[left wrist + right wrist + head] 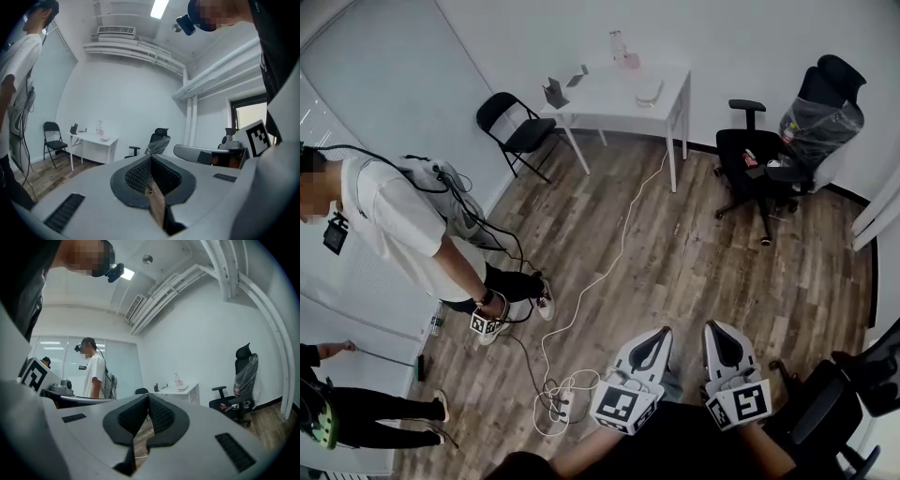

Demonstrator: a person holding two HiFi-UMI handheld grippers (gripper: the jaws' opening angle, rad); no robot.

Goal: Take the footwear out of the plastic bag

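Observation:
No plastic bag and no loose footwear shows in any view. In the head view my left gripper (663,331) and right gripper (713,326) are held side by side low over the wooden floor, both pointing towards the far white table (623,94). The left gripper (151,157) has its jaws pressed together with nothing between them. The right gripper (148,396) is likewise shut and empty. Each gripper view looks level across the room.
A person in a white shirt (403,225) stands at the left, another person (356,408) at the bottom left. White cables (581,380) lie on the floor. A black folding chair (517,127) and a plastic-wrapped office chair (787,150) flank the table.

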